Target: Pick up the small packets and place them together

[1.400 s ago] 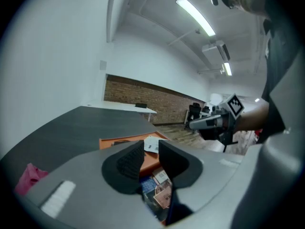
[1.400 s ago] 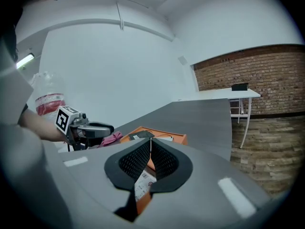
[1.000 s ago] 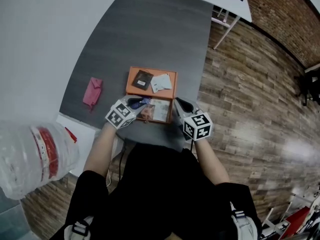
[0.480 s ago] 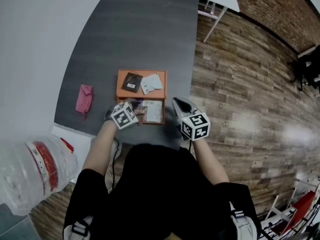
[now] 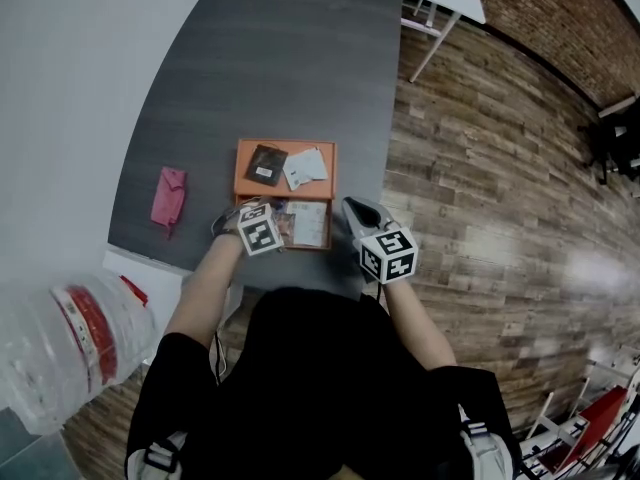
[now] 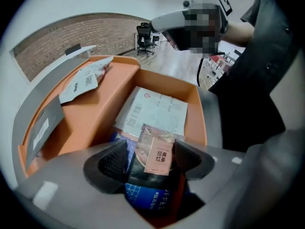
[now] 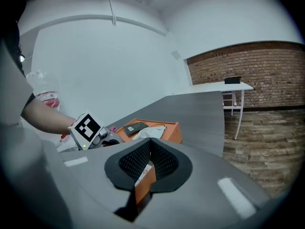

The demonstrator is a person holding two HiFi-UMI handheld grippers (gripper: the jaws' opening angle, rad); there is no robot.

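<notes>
An orange box (image 5: 243,181) lies on the grey table (image 5: 290,58). Its far half carries a dark packet (image 5: 265,163) and a white packet (image 5: 305,166). My left gripper (image 6: 150,157) points down into the near half. Its jaws have just been opening and stand open around a pink-brown tea packet (image 6: 158,152), which rests on a dark packet and a blue packet (image 6: 148,197). A flat white packet (image 6: 153,111) lies beyond them. My right gripper (image 7: 150,144) is shut beside the box's right wall, and an orange edge of the box shows in the gap below its tips.
A pink packet (image 5: 168,196) lies alone on the table left of the box. A large clear water bottle (image 5: 70,338) stands at the lower left. The table's near edge runs just below the box, with wooden floor (image 5: 480,188) to the right.
My left gripper has sunk into the near half of the box and turned more downward. Its jaws have opened and the tea packet now lies loose between them. The right gripper has stayed put.
</notes>
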